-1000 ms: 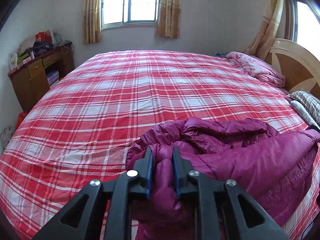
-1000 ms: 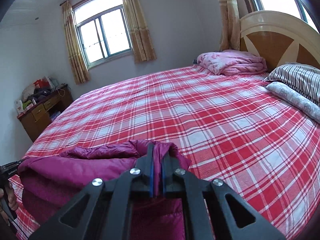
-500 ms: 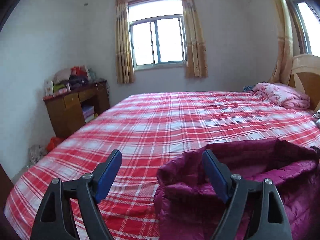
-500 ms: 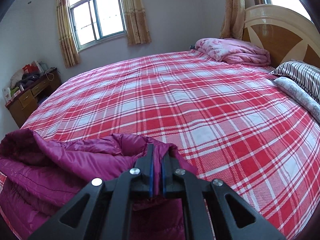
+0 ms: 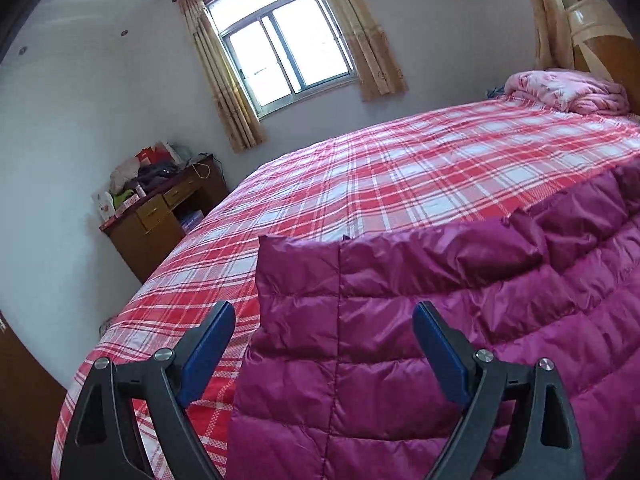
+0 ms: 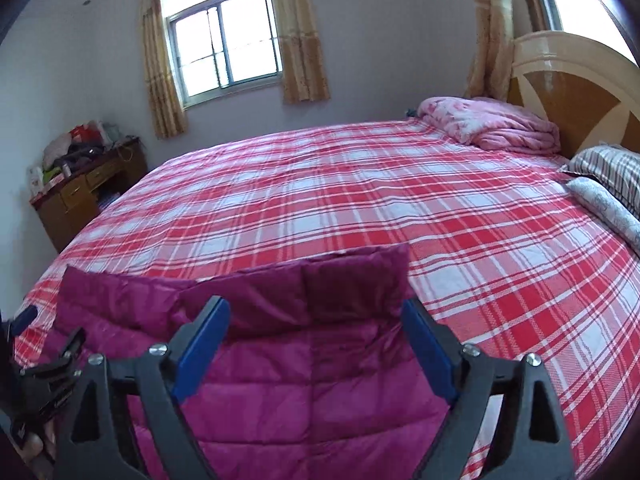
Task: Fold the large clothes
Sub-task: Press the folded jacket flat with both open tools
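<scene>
A magenta quilted down jacket (image 5: 420, 320) lies spread flat on the near part of the red plaid bed (image 5: 400, 176). It also shows in the right wrist view (image 6: 304, 360). My left gripper (image 5: 324, 316) is open and empty, hovering just above the jacket's left end. My right gripper (image 6: 316, 314) is open and empty above the jacket's right end, its blue pads (image 6: 426, 348) on either side of the fabric without touching it. The left gripper's body (image 6: 44, 364) shows at the left edge of the right wrist view.
A folded pink blanket (image 6: 492, 124) and striped pillows (image 6: 608, 172) lie by the wooden headboard (image 6: 576, 92) on the right. A cluttered wooden desk (image 6: 84, 192) stands against the left wall. A curtained window (image 6: 224, 44) is in the far wall.
Both grippers have let go of the jacket: the left opened about half a second ago, the right just now. The jacket now lies flatter on the bed and both grippers have drawn back.
</scene>
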